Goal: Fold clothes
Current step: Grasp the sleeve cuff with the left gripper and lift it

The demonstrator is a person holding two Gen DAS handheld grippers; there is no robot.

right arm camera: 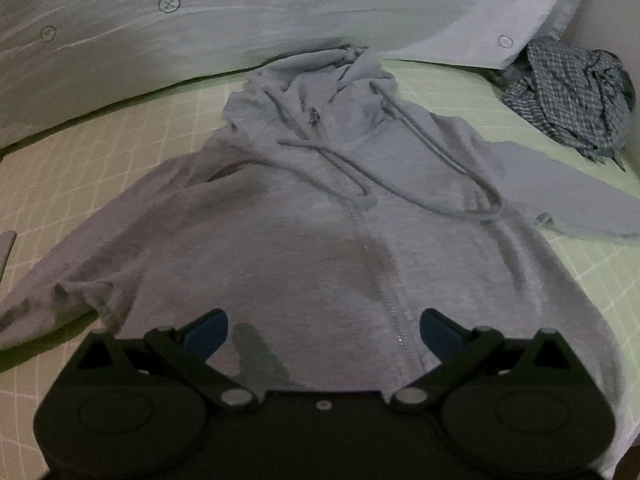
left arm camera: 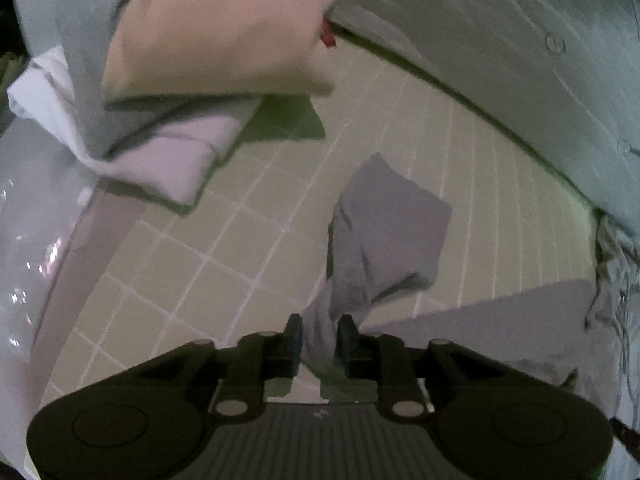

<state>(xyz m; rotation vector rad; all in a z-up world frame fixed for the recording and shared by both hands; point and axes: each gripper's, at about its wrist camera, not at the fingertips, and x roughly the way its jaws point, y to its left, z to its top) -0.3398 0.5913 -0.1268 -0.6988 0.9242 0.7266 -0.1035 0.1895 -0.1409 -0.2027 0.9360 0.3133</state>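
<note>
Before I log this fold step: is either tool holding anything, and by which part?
The left tool pinches the grey hoodie by a sleeve end; the right tool holds nothing.

Both feeds come to me dim, grainy and tinted green-grey. I get motion blur on the folded pile [left arm camera: 168,92] in the left wrist view, and white glare specks near its left edge. Fisheye bending curves the grid sheet [right arm camera: 80,152] toward dark corners. Soft shadows lie on the hoodie [right arm camera: 320,240].

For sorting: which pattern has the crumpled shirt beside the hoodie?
Blue-and-white checked shirt; right wrist view shows it best.
</note>
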